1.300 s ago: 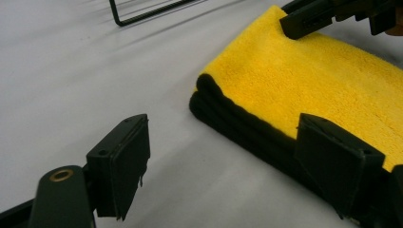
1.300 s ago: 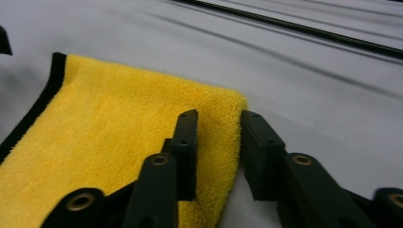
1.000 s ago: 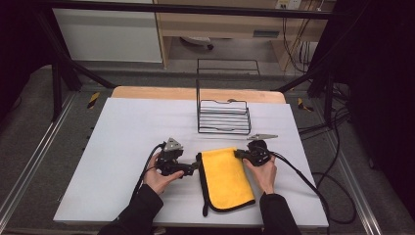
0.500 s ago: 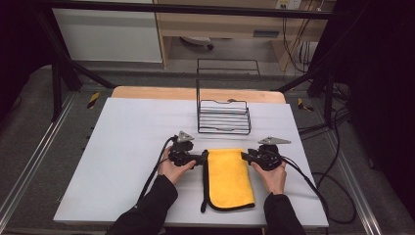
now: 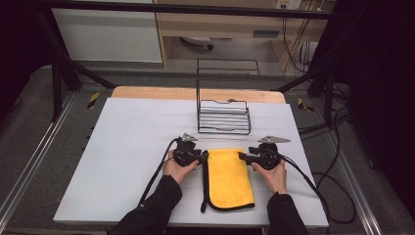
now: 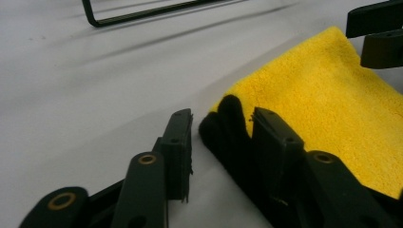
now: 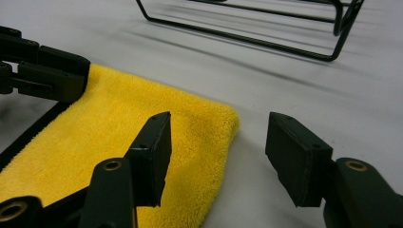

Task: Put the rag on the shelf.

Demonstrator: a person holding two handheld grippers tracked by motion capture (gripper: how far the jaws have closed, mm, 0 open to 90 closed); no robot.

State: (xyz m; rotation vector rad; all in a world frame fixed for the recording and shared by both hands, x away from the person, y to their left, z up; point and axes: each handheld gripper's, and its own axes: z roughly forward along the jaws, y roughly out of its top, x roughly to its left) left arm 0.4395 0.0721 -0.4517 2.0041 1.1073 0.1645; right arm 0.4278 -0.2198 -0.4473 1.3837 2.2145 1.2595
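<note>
The bench (image 5: 122, 147) carries a folded yellow cloth (image 5: 227, 176) near its front edge, with a black wire rack (image 5: 223, 116) standing just behind it, well clear of the cloth. The cloth lies flat, its long axis running from the person toward the rack; a black trim edges its left side and curls round the near end. Its far end points at the rack.

The cloth sits between the two grippers, which meet it at its far corners. The left gripper (image 5: 204, 155) comes in from the left at the far-left corner. Its jaws have just been closing, and in the left gripper view (image 6: 221, 137) the black-trimmed corner stands up between them; one jaw lies against the trim, the other stands a little off, so they are not clamped on it.

The right gripper (image 5: 243, 156) comes in from the right at the far-right corner. Its jaws have just been opening and stand apart: in the right gripper view (image 7: 216, 142) one jaw rests over the yellow pile, the other over bare bench beside the cloth's edge, with the corner lying loose between them.
</note>
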